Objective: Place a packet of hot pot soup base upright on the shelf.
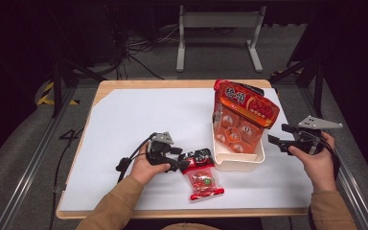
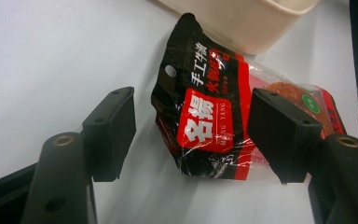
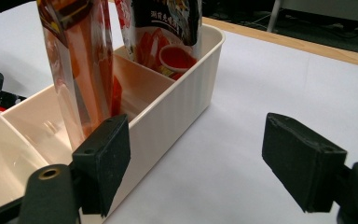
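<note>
High view: a white sheet [image 1: 139, 120] covers a wooden table [image 1: 110, 86]. A cream bin [image 1: 237, 160] stands right of centre, divided into compartments; a large red snack bag [image 1: 244, 117] stands upright in it, leaning toward the far end.

A small red-and-black packet [image 1: 201, 175] lies flat on the sheet just left of the bin's near end. The left gripper [image 1: 179, 163], held in the person's left hand [image 1: 146, 167], reaches the packet's black top edge. Left gripper view: the jaws stand apart with the packet [image 2: 214, 121] between them — the right jaw overlaps its clear part, the left jaw is clear of it.

The right gripper [image 1: 275, 134], held in the right hand [image 1: 316, 160], sits just right of the bin. Right gripper view: the jaws are wide apart and hold nothing — the bin wall [image 3: 177, 107] lies beside the left jaw.
</note>
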Demonstrator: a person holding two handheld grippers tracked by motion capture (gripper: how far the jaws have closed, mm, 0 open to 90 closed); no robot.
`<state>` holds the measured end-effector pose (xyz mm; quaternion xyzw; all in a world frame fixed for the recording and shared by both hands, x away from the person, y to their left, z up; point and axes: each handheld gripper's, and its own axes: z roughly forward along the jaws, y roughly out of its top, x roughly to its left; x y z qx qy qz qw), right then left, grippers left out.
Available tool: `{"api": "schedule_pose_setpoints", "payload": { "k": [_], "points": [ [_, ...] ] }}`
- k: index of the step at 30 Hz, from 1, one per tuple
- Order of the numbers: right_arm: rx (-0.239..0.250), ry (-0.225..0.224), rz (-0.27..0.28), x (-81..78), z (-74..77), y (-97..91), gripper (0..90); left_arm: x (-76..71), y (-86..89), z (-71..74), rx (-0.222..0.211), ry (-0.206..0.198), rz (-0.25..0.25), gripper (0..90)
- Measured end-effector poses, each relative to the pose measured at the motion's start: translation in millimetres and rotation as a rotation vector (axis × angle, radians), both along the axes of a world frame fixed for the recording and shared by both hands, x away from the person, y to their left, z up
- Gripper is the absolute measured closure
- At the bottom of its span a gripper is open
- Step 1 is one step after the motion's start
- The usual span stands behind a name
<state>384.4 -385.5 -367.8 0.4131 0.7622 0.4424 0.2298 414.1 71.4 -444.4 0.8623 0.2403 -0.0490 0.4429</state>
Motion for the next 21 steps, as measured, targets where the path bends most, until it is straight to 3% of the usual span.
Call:
{"api": "schedule_pose_setpoints", "payload": {
  "k": [6, 15, 21],
  "points": [
    [0.004, 0.000, -0.003, -0.3, 0.3, -0.8, 23.9, 0.5, -3.4, -4.9, 0.023, 0.017, -0.022, 33.9],
    [0.009, 0.004, 0.000, 0.0, -0.4, -0.3, 24.0, 0.9, -3.0, -7.7, -0.004, 0.063, -0.045, 43.7],
    [0.014, 0.008, 0.003, 0.6, -1.3, -0.2, 24.1, 3.4, -1.7, -11.0, 0.010, 0.058, -0.012, 63.7]
  ]
}}
